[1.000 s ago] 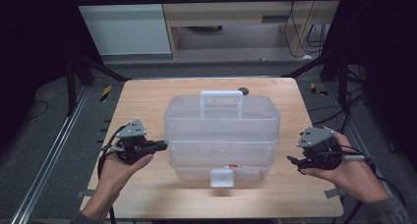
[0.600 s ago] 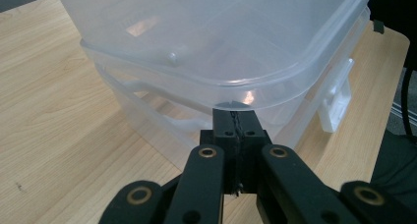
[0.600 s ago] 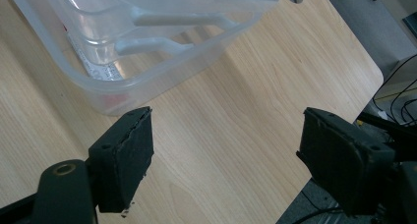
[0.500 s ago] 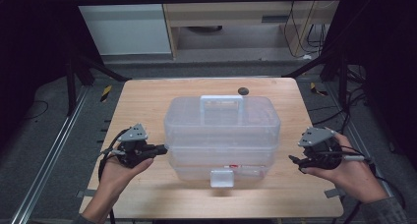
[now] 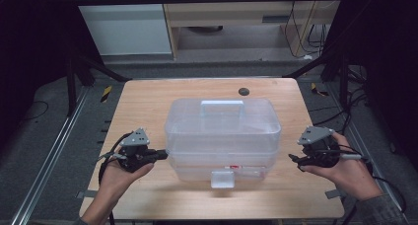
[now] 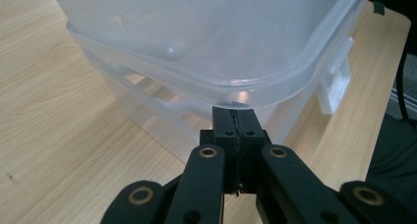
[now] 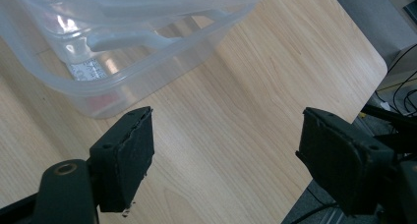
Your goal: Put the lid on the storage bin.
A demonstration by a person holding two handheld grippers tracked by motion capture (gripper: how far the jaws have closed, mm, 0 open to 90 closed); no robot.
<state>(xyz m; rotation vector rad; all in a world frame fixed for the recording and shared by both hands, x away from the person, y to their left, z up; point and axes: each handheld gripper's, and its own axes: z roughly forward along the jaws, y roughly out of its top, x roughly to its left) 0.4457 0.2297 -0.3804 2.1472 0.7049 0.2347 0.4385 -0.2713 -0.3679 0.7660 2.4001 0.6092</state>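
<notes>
Your left gripper (image 5: 160, 154) has its jaws pressed flat together, tips right at the rim of the clear plastic box (image 5: 223, 131), around the box's 9 o'clock side. Your left hand (image 5: 116, 178) comes up from below, palm cradling the tool, pointing it toward 3 o'clock. Your right gripper (image 5: 295, 160) is spread wide with nothing between the jaws, sitting just off the box's 3 o'clock side. The box sits mid-table (image 5: 148, 101), white latch (image 5: 222, 178) at 6 o'clock.
</notes>
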